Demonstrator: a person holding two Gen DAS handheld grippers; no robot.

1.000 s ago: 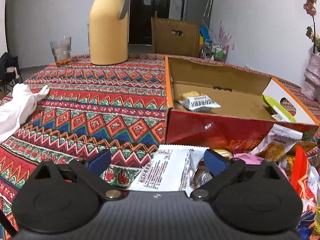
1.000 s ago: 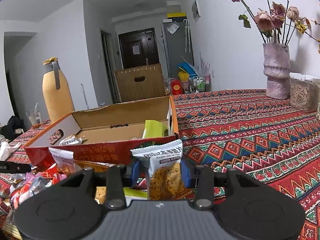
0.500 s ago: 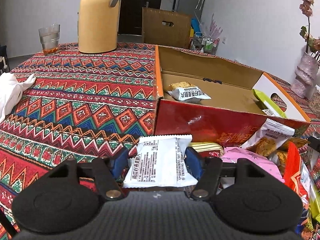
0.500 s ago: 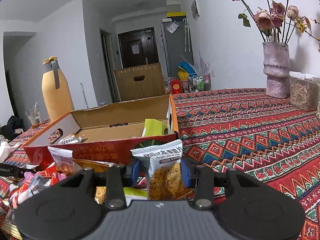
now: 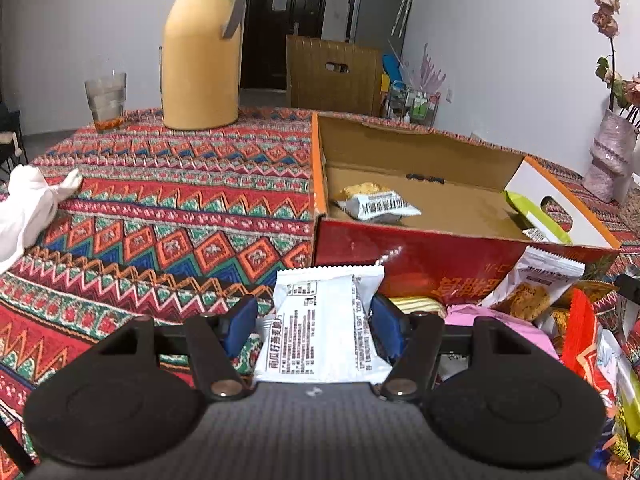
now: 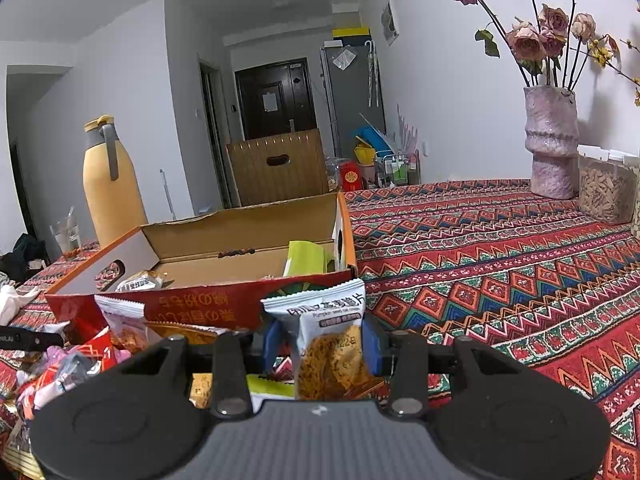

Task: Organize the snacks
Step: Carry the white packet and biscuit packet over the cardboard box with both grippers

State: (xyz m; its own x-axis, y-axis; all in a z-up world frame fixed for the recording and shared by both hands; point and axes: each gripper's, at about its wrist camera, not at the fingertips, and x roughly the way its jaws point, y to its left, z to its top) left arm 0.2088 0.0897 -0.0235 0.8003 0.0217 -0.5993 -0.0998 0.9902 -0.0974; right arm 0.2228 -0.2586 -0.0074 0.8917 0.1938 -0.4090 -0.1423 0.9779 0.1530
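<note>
An open cardboard box (image 5: pixel 420 256) with a red front wall stands on the patterned tablecloth; it also shows in the right wrist view (image 6: pixel 200 304). Inside lie a white snack packet (image 5: pixel 376 208) and a green packet (image 5: pixel 536 216). My left gripper (image 5: pixel 316 320) is shut on a white snack packet (image 5: pixel 324 320), held just before the box's front wall. My right gripper (image 6: pixel 320 340) is shut on a white and orange crisp packet (image 6: pixel 328 340), held upright before the box's right front corner. A pile of loose snacks (image 5: pixel 560 312) lies in front of the box.
A tall yellow thermos (image 5: pixel 200 52) and a glass (image 5: pixel 106 100) stand at the back left. A white cloth (image 5: pixel 28 208) lies at the left edge. A pink vase (image 6: pixel 552 144) with roses and a clear container (image 6: pixel 604 188) stand at the right.
My left gripper closed on the white packet and lifted it, moving closer to the box. My right gripper has held its crisp packet nearly still.
</note>
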